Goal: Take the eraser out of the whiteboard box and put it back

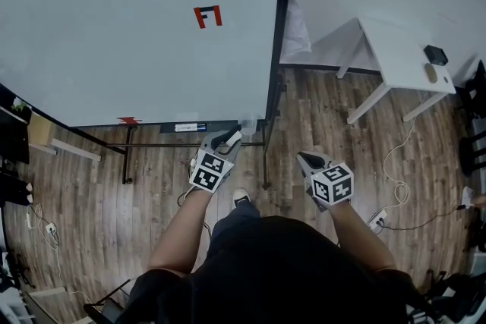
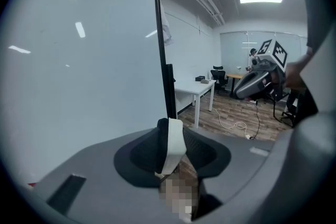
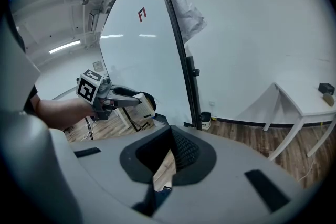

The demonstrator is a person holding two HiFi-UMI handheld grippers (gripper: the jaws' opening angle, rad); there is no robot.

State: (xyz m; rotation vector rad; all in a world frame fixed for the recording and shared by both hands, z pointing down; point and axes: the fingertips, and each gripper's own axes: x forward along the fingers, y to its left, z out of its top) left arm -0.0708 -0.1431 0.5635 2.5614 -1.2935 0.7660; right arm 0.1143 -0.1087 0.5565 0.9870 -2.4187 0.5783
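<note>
- Currently, the flat whiteboard eraser with a white edge and a dark side point(image 2: 172, 144) is pinched between the jaws of the left gripper point(image 1: 228, 140), with the pads pressed against its two faces.
- The eraser is held in the air above the brown wooden plank floor point(image 1: 99, 193), just in front of the lower right corner of the large white whiteboard in a black frame point(image 1: 137, 34).
- The narrow dark box fixed along the lower edge of the board point(image 1: 190, 127) is taken to be the whiteboard box. The eraser is near it but apart from it, and the inside of the box cannot be seen.
- The right gripper point(image 1: 307, 160) is held beside the left one, apart from the board. Its jaw tips are brought together and nothing is carried between them.
- The take-out step is judged complete, and the return step is judged to be in hand.
- For the next move, the left gripper is to be brought down to the box, and the eraser is to be aligned with the length of the box and seated inside. Only then is it to be released by spreading the jaws.
- The right gripper is judged unnecessary for this step and is best kept out of the path.
</note>
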